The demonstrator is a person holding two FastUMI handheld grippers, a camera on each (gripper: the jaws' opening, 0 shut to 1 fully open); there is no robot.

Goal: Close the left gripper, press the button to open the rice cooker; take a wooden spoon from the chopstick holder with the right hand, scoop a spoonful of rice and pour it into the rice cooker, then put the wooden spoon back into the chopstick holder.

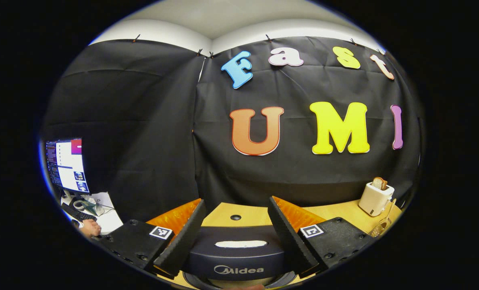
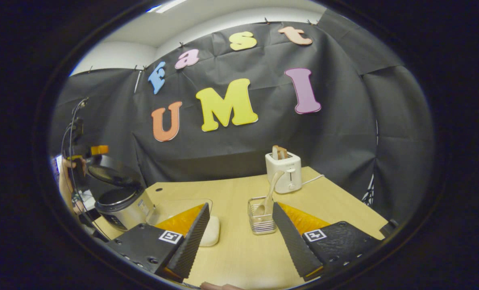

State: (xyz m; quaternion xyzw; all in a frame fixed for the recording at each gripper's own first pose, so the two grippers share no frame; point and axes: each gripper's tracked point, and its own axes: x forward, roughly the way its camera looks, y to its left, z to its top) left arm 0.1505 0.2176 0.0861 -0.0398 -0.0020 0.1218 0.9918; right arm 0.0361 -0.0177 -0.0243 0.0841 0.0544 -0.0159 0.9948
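Observation:
The dark rice cooker (image 1: 239, 251) sits low between the fingers of my left gripper (image 1: 236, 201), which is open and holds nothing. In the right gripper view the rice cooker (image 2: 120, 205) stands at the table's left with its lid (image 2: 110, 171) raised, and the left gripper (image 2: 92, 150) hovers just above the lid in a hand. My right gripper (image 2: 241, 206) is open over the table. Just ahead of it, a wire chopstick holder (image 2: 260, 221) has a wooden spoon (image 2: 270, 191) leaning in it. A clear container of white rice (image 2: 209, 233) lies beside its left finger.
A white toaster (image 2: 283, 171) with bread in it stands behind the chopstick holder, its cable running right. In the left gripper view the toaster (image 1: 375, 197) and chopstick holder (image 1: 381, 227) are far right. A monitor (image 1: 67, 165) and keyboard sit beyond the table's left edge.

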